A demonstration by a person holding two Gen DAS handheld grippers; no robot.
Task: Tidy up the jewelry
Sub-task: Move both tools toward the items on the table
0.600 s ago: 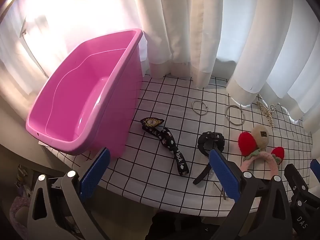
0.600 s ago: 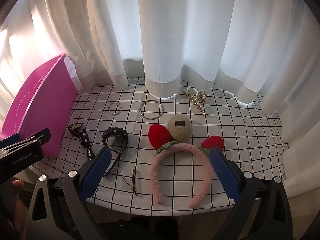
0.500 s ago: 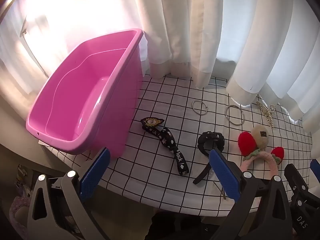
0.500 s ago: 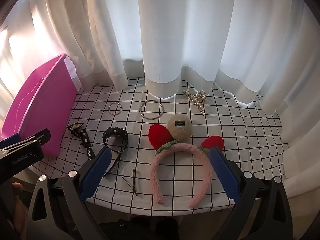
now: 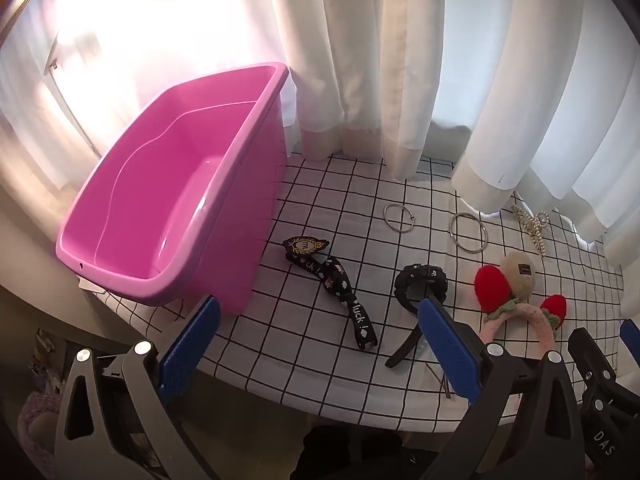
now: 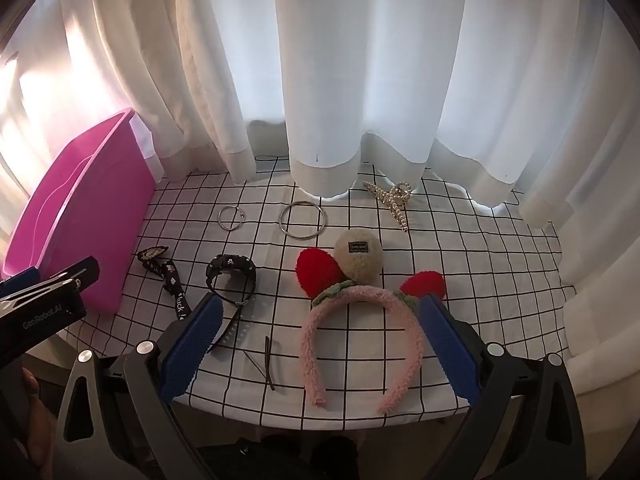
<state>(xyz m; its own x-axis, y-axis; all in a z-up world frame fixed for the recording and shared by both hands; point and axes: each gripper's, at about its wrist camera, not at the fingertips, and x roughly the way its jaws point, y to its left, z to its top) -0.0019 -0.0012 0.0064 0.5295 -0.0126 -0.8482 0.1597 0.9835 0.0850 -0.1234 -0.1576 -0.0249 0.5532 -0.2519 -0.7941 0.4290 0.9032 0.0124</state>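
Observation:
An empty pink bin (image 5: pixel 168 200) stands at the table's left, also in the right wrist view (image 6: pixel 80 216). On the checked cloth lie a black printed strap (image 5: pixel 336 288), a black watch (image 5: pixel 420 280), two metal rings (image 6: pixel 231 218) (image 6: pixel 303 219), a pearl hair claw (image 6: pixel 394 200), a pink fuzzy headband with red ears (image 6: pixel 360 320), a beige pompom (image 6: pixel 358 255) and a dark hairpin (image 6: pixel 267 362). My left gripper (image 5: pixel 320 344) is open and empty at the front edge, near the strap. My right gripper (image 6: pixel 320 344) is open and empty, just before the headband.
White curtains (image 6: pixel 360 80) hang close behind the table and touch its back edge. The table's rounded front edge (image 6: pixel 320 416) lies just ahead of both grippers. The left gripper's body (image 6: pixel 44 308) shows at the left of the right wrist view.

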